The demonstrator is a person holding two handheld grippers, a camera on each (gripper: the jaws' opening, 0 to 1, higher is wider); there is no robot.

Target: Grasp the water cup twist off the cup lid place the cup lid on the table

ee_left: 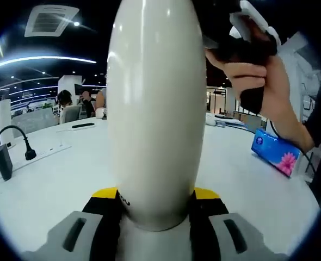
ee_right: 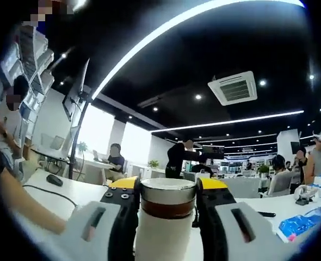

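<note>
A tall white water cup [ee_left: 152,109] stands upright between the yellow-tipped jaws of my left gripper [ee_left: 156,194], which is shut on its lower body. In the left gripper view a hand holds my right gripper [ee_left: 234,43] against the cup's upper right side. The cup's top runs out of that view. In the right gripper view my right gripper [ee_right: 167,191] is shut on the cup lid [ee_right: 167,198], a white cylinder with a brown band and a silver rim. Whether the lid is still joined to the cup I cannot tell.
The white table [ee_left: 51,179] spreads out under the cup. A blue tissue pack [ee_left: 275,152] lies at the right, and a black cable and power strip [ee_left: 27,152] at the left. Several people sit at desks far behind.
</note>
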